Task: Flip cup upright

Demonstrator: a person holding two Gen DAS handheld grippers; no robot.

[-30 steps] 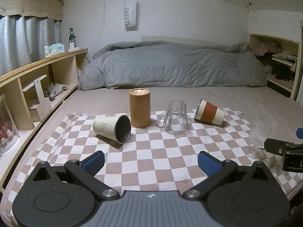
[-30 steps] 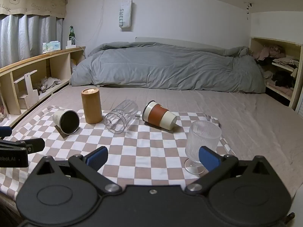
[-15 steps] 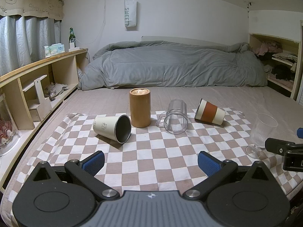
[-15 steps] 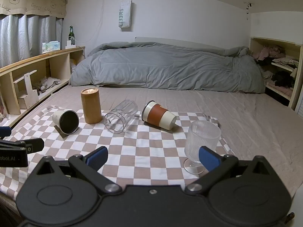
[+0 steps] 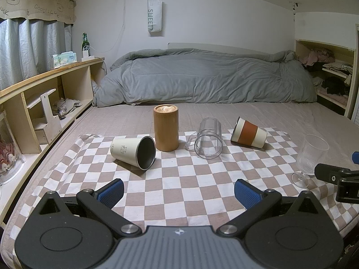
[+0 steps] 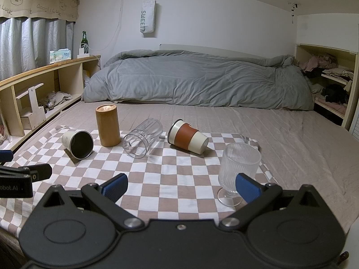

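So three cups are down on the checkered cloth (image 5: 179, 179) on the bed: cream tumbler (image 5: 132, 151), clear mug (image 5: 207, 140), and orange-banded cup (image 5: 248, 133). Can't tell which one you're after. From your left tongs (image 5: 179, 190) the tumbler sits at about 11 o'clock, mouth pointing back at you toward 5. From your right tongs (image 6: 180, 187) the banded cup is around 12, long axis running 10 to 4. Both tongs are spread wide, gripping nothing, touching nothing.
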